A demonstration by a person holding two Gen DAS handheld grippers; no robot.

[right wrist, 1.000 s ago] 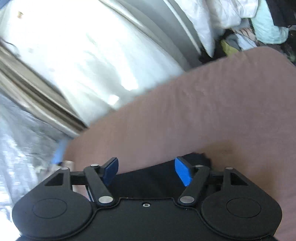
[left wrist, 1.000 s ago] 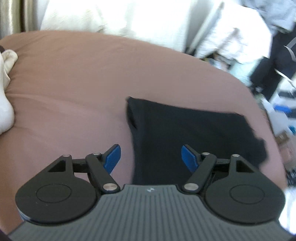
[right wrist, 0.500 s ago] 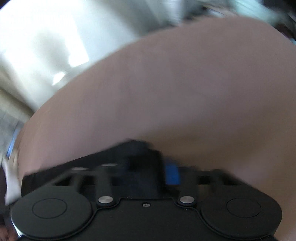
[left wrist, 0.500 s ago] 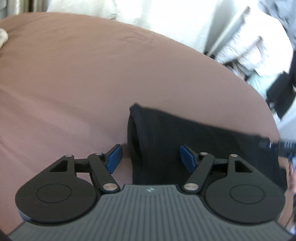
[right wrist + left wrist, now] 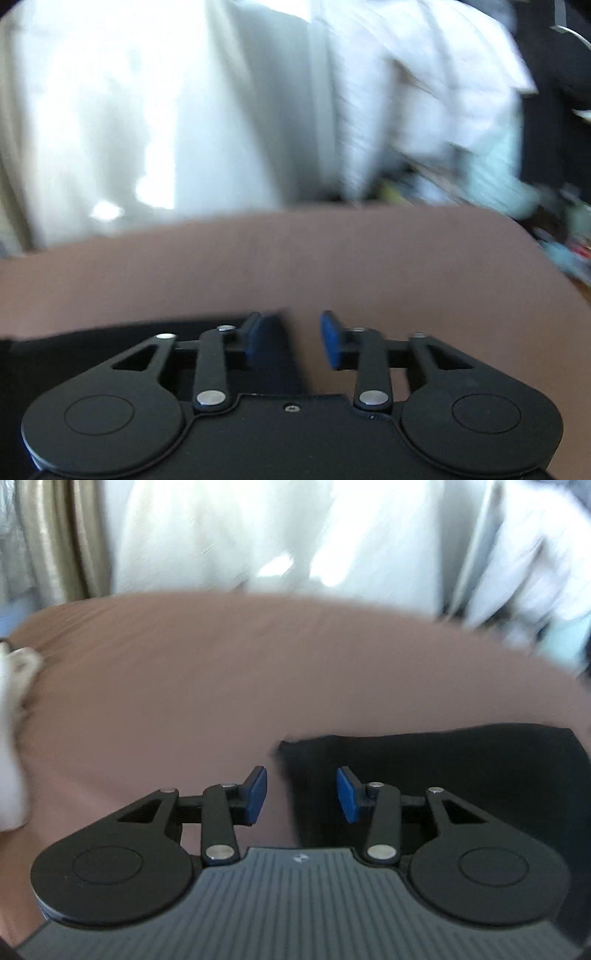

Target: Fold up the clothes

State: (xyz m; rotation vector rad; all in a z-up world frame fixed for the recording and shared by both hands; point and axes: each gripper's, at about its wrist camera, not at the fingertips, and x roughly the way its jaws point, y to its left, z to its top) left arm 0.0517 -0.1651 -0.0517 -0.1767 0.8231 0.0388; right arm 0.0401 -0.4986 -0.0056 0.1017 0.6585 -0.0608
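**Black garment flat on brown bed, both grippers spread over its ends**

Surroundings first. Brown bedsheet fills the middle of both views, smooth, few creases. Behind it a white curtain, bright and blurred; a beige drape at far left of the left wrist view. White cloth bunched on the sheet at the left edge, well apart from the garment. Right wrist view: clutter pile of pale and dark items beyond the bed's far edge, too blurred to name. Nothing lies on the garment or between the fingers and it.

Black garment lies flat on the sheet, folded to a rough rectangle. Long axis runs left-right across the left wrist view; its left short edge sits just between the pads, its right end reaches the frame edge. In the right wrist view the same garment stretches leftward, its right end under the left pad.

Left gripper: fingers spread, nothing pinched, straddling the garment's left edge. Right gripper: fingers spread, nothing pinched, over the garment's right corner. Contact with fabric cannot be told.
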